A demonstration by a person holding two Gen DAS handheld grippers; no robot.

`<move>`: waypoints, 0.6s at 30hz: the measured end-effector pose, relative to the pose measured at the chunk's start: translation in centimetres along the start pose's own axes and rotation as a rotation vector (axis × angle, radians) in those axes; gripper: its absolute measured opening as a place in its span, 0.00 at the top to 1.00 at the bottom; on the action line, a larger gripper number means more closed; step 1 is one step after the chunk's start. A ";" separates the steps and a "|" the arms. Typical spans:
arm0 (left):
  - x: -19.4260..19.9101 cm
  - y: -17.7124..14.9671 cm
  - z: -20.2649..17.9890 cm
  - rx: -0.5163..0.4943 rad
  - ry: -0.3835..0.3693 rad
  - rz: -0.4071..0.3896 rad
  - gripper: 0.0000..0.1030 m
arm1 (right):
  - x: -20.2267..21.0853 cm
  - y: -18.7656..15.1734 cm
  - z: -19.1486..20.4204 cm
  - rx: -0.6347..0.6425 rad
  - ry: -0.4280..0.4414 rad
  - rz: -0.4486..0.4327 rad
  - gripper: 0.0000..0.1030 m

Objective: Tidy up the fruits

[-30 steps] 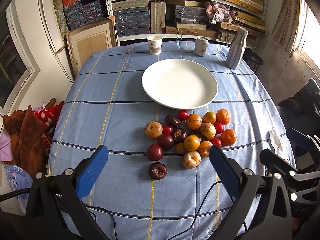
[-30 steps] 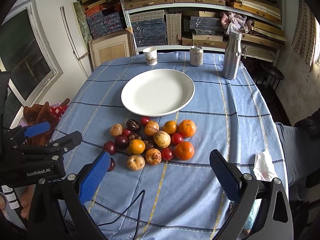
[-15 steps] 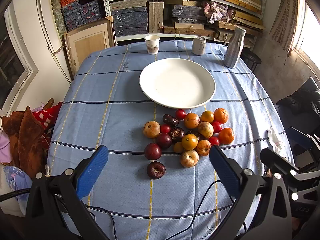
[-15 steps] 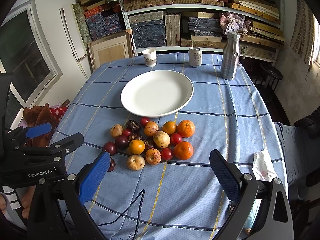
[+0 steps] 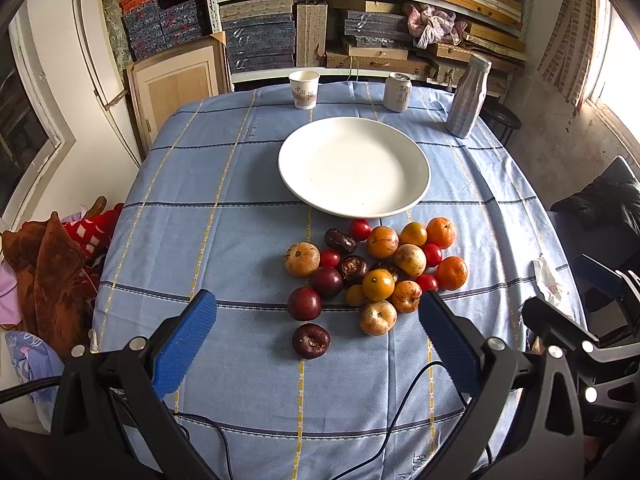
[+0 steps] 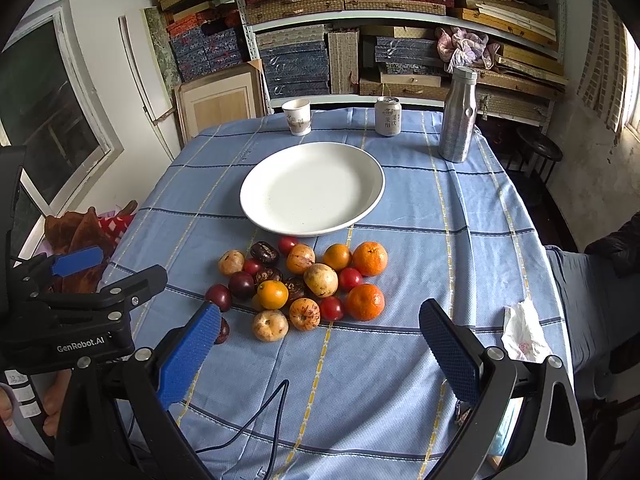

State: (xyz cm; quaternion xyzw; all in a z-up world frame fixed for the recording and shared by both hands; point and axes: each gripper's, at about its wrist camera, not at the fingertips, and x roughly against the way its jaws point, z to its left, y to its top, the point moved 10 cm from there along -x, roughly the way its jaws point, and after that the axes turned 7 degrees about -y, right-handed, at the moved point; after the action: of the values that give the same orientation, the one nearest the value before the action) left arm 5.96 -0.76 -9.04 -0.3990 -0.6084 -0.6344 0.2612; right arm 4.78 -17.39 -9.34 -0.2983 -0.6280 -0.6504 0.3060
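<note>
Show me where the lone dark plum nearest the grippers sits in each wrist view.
Left wrist: the plum lies low centre, apart from the pile, between the open fingers of the left gripper.
Right wrist: the plum shows lower left, half hidden behind a blue finger of the right gripper.
Shared landmark: the white plate beyond the pile.
</note>
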 end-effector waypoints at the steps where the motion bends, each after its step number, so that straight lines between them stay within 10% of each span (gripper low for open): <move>1: 0.0 0.0 0.0 0.001 0.001 0.001 0.04 | 0.0 0.0 0.0 0.000 0.001 0.000 0.03; 18: 0.4 -0.3 0.5 0.016 0.014 0.004 0.04 | 0.2 0.1 0.4 0.013 0.019 -0.007 0.03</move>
State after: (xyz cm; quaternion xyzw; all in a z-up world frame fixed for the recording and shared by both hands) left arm 5.56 -0.15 -8.92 -0.3937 -0.6109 -0.6316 0.2699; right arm 4.70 -17.01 -9.10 -0.2881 -0.6304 -0.6499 0.3117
